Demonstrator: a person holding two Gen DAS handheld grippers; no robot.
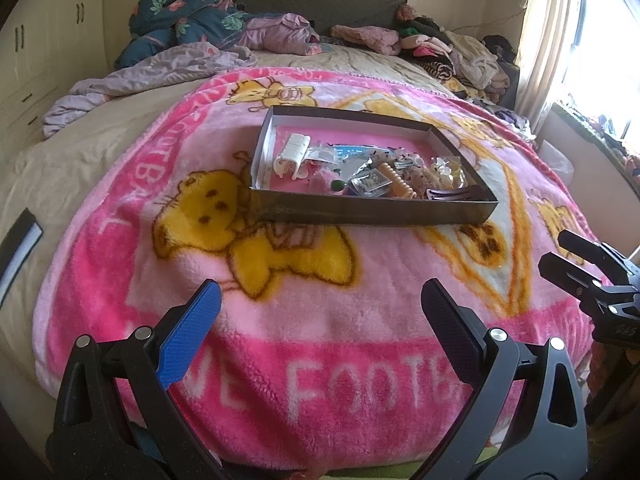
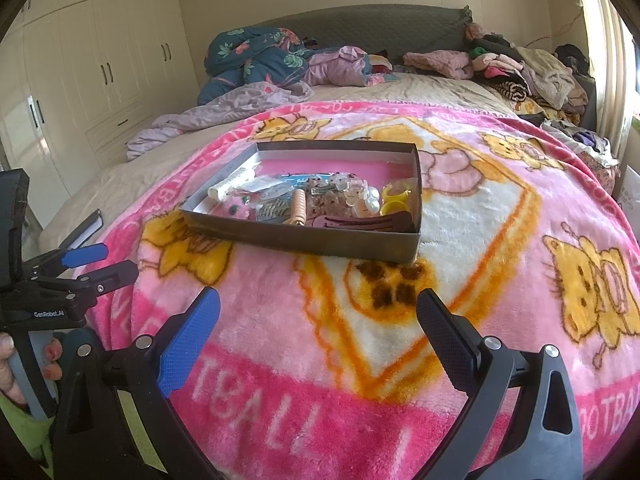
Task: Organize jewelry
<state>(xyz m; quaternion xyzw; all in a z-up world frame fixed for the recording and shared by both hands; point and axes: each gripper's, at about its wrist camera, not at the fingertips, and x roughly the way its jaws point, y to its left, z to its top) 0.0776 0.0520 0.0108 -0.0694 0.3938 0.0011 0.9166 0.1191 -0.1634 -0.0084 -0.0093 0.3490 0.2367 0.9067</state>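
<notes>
**Both claws wide, empty, near edge of bed; box at frame centre**

The box [image 1: 372, 212] lies on the blanket [image 1: 280, 320] in the centre of the left wrist view, slightly right of middle. It is a shallow, dark-walled tray with a pink floor. Its contents are crowded toward the near wall: a white clip [image 1: 291, 152] at the left, an orange comb [image 1: 394, 186] in the middle, a dark comb [image 1: 452, 194] at the near right corner. In the right wrist view yellow rings [image 2: 394, 200] and white beads [image 2: 373, 200] sit at the right end. Small pieces are too tangled to tell apart.

The left claw [image 1: 320, 312] occupies the lower frame, jaws spread wide, nothing between them, over bare blanket and well short of the box. The right claw [image 2: 318, 312] stands likewise wide and empty in its own view; it also shows at the right edge of the left wrist view.

A hand [image 2: 24, 364] grips the left claw's handle at lower left of the right wrist view.

Nothing lies between either claw and the box. Crumpled bedding [image 1: 188, 20] and a clothes pile [image 1: 448, 52] fill the upper frame by the headboard [image 1: 312, 0]. A wardrobe [image 2: 100, 60] stands upper left; a curtain [image 1: 552, 32] hangs upper right.
</notes>
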